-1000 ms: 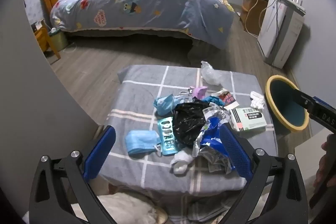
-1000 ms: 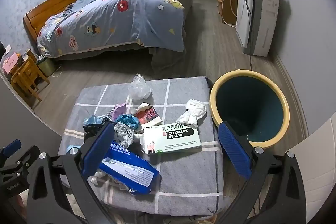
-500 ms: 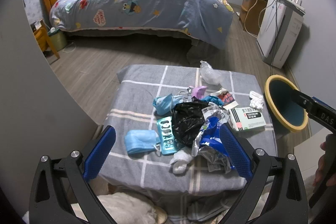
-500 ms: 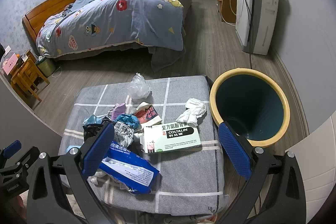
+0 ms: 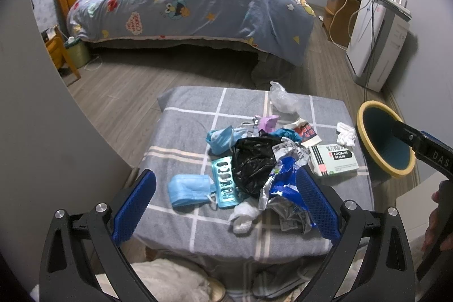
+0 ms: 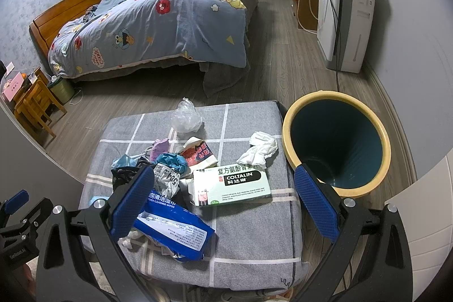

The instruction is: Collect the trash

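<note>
Trash is heaped on the grey checked cushion [image 6: 254,239], and nothing has gone in yet. Biggest thing first: the bin [image 6: 337,143] with its yellow rim stands on the floor just beside the cushion's right edge, mouth open, looking bare inside. So everything travels rightward. Both claws hang above the near edge, spread wide, holding nothing. The right gripper [image 6: 223,203] brackets the medicine box [image 6: 232,184], which lies flat, long axis running left to right across the gap between the pads, so closing as aimed would pinch it end to end; I judge a turn of the wrist, or a grab across its short side, would suit better. That hand is plainly the nearer one to both box and bin. The blue wipes packet [image 6: 172,234] lies just under its left pad, long axis slanting down to the right. Over on the other side, the left gripper [image 5: 223,203] frames the black bag [image 5: 253,163], the teal blister tray [image 5: 225,183] and the blue face mask [image 5: 189,190], all ahead of its fingers. Smallest, the white tissue [image 6: 259,150] sits nearest the bin, just beyond the box.
</note>
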